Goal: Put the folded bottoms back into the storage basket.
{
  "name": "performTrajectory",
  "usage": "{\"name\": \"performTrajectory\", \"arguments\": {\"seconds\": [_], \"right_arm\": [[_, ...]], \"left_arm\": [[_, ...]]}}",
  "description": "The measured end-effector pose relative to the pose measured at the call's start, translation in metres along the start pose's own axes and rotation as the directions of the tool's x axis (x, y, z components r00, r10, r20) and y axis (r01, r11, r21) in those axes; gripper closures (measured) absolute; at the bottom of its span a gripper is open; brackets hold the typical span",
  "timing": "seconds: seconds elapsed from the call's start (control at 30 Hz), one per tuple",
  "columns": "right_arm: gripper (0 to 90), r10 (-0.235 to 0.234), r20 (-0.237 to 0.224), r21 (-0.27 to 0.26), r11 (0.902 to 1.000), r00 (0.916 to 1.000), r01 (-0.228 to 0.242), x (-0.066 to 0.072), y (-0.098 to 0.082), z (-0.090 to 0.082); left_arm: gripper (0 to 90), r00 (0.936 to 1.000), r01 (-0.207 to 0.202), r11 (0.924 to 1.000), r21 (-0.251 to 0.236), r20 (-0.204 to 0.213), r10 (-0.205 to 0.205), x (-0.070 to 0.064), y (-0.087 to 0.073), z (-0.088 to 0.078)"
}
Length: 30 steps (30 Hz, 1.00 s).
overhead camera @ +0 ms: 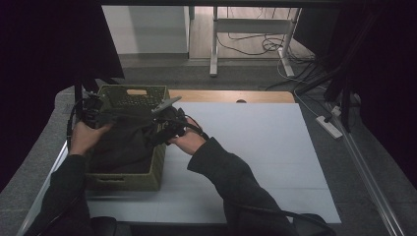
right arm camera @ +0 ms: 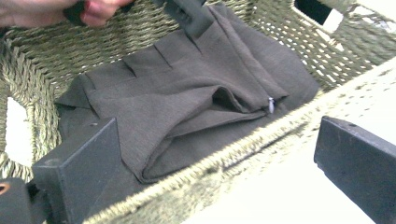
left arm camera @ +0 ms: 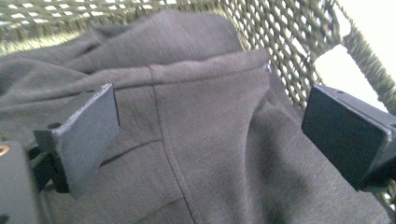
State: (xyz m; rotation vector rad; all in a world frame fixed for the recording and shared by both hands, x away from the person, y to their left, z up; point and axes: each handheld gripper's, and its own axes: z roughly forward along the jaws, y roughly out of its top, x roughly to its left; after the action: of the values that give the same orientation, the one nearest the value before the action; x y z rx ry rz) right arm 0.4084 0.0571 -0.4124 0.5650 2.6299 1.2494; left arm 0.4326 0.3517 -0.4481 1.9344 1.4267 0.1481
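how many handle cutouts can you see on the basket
3. One handle cutout in the far end wall, one in the near end wall of the woven basket, and one in a wall in the right gripper view. The dark garment may hide others.

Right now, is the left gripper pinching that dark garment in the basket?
Apart: in the left gripper view the left gripper stands open, jaws wide, nothing pinched, above the dark garment.

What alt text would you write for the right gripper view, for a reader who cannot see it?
A dark grey garment lies folded inside a woven green basket, its small zip pull showing. The right tool hangs open over the basket's near rim.
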Motion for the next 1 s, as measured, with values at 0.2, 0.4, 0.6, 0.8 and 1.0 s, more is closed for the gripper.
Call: {"name": "performTrajectory", "arguments": {"seconds": [0.2,0.4,0.6,0.8,1.0], "right_arm": [[1.3,0.021,0.004,-0.019,0.9996,0.9998,-0.021,-0.006,-0.007,-0.014],[1.3,0.031,0.007,-0.027,0.9992,0.9995,-0.031,-0.012,-0.016,-0.026],[1.3,0.038,0.012,-0.029,0.9989,0.9992,-0.037,-0.015,-0.023,-0.036],[1.3,0.054,0.013,-0.034,0.998,0.9984,-0.054,-0.018,-0.029,-0.046],[1.3,0.072,0.015,-0.038,0.9967,0.9973,-0.071,-0.024,-0.038,-0.052]], "left_arm": [[9.7,0.9994,-0.033,0.9987,0.039,0.002,0.033,-0.011,-0.005,0.009],[27.6,0.9936,-0.089,0.9934,0.072,0.076,0.083,-0.031,-0.007,0.014],[32.7,0.9863,-0.132,0.9839,0.121,0.115,0.118,-0.049,-0.009,0.027],[34.1,0.9849,-0.166,0.9664,0.197,0.082,0.152,-0.066,-0.009,0.042],[74.5,0.9871,-0.159,0.9529,0.258,0.06,0.148,-0.07,-0.015,0.044]]}}
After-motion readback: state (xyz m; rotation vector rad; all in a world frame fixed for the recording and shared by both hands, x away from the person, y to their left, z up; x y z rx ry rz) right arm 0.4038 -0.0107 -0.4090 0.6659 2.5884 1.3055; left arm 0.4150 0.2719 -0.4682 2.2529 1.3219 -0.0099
